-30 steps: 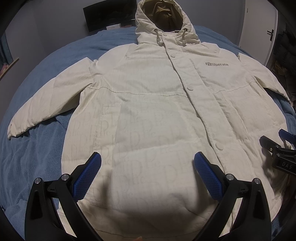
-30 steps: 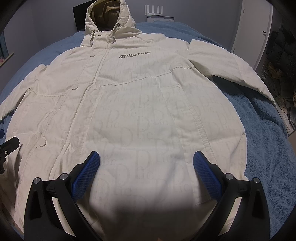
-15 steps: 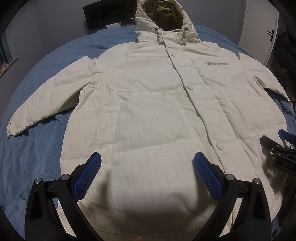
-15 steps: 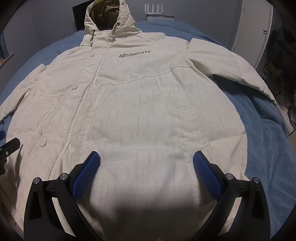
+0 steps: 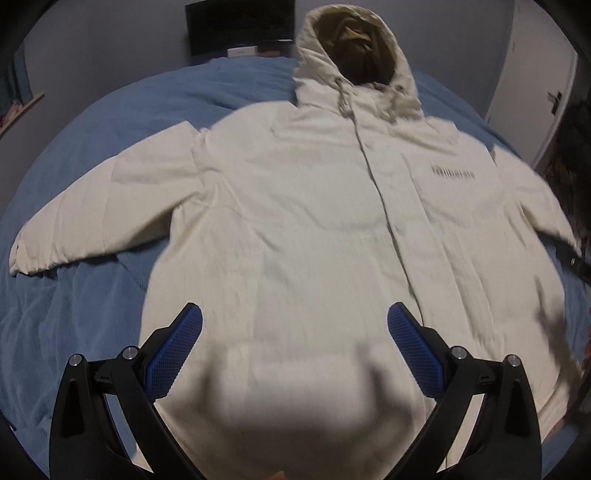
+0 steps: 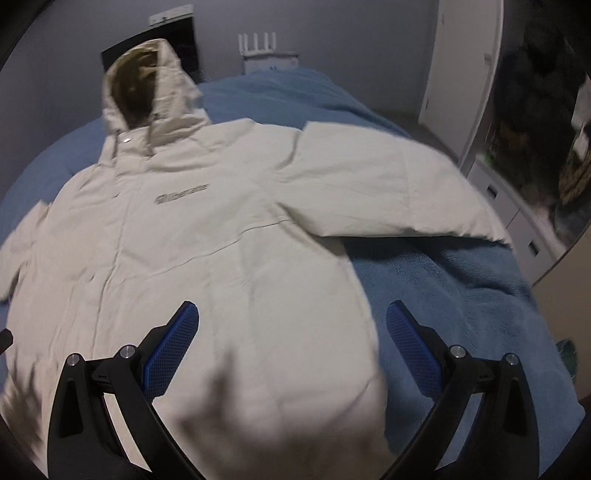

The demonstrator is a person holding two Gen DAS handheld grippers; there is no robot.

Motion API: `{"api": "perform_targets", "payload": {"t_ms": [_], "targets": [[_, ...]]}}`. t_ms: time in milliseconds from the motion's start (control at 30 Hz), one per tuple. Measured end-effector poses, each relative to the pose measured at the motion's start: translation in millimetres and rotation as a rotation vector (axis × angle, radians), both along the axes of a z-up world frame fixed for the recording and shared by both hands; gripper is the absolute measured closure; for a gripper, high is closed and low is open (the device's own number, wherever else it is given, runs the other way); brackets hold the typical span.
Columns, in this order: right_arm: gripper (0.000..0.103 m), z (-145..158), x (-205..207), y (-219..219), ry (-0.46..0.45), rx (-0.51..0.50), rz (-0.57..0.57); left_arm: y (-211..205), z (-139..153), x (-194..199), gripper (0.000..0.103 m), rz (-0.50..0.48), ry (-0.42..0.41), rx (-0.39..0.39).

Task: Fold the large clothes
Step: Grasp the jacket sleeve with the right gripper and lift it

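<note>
A large cream hooded jacket (image 5: pixel 314 221) lies flat, front up, on a blue blanket (image 5: pixel 74 295), hood (image 5: pixel 354 62) at the far end and both sleeves spread out. My left gripper (image 5: pixel 294 347) hovers open over the lower left half of the jacket, nothing between its blue pads. My right gripper (image 6: pixel 291 347) hangs open above the jacket (image 6: pixel 221 240) near its right side seam, with the right sleeve (image 6: pixel 388 192) stretching out ahead. A dark piece of the right gripper shows at the far right edge of the left wrist view. Both views are motion-blurred.
The blue blanket (image 6: pixel 443 295) covers a bed. A dark screen (image 5: pixel 240 26) stands behind the hood against the grey wall. A white door (image 6: pixel 461 66), white drawers (image 6: pixel 509 210) and dark hanging clothes (image 6: pixel 535 110) are on the right.
Both grippers have swung outward: the left view now takes in more of the left sleeve, the right view more of the right sleeve and blanket. The jacket itself has not moved.
</note>
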State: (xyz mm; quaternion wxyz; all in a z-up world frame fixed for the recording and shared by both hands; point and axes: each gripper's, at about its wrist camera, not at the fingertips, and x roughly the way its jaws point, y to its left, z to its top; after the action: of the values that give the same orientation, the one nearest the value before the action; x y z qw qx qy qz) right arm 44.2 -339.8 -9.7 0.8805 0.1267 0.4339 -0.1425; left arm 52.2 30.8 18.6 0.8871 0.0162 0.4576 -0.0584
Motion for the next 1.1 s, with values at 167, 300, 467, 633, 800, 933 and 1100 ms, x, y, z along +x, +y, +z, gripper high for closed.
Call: {"api": "perform_targets", "payload": {"t_ms": [167, 300, 467, 633, 800, 933, 1100], "targets": [[0.006, -22.7, 24.3, -52.9, -0.009, 0.207, -0.134, 1.0, -2.1, 31.1, 0.006, 0.026, -0.028, 0.011], [0.008, -36.9, 35.3, -92.2, -0.038, 0.308, -0.226, -2.8, -15.1, 50.1, 0.006, 0.034, -0.010, 0.050], [0.040, -47.3, 43.5, -119.0, -0.088, 0.408, -0.232, 0.1, -40.7, 58.4, 0.006, 0.030, 0.035, 0.029], [0.055, -39.1, 29.7, -159.1, -0.155, 0.377, -0.330, 9.5, -54.9, 64.4, 0.006, 0.050, 0.071, 0.008], [0.057, -42.0, 0.8, -225.9, -0.214, 0.407, -0.511, 8.4, -53.8, 67.2, 0.006, 0.033, 0.042, 0.042], [0.071, -41.2, -19.0, -266.1, -0.295, 0.441, -0.577, 4.0, -55.6, 66.5, 0.006, 0.020, 0.020, 0.085], [0.088, -2.6, -11.6, -237.9, -0.358, 0.290, -0.490, 3.1, -62.3, 68.0, 0.006, 0.021, 0.023, 0.109]]}}
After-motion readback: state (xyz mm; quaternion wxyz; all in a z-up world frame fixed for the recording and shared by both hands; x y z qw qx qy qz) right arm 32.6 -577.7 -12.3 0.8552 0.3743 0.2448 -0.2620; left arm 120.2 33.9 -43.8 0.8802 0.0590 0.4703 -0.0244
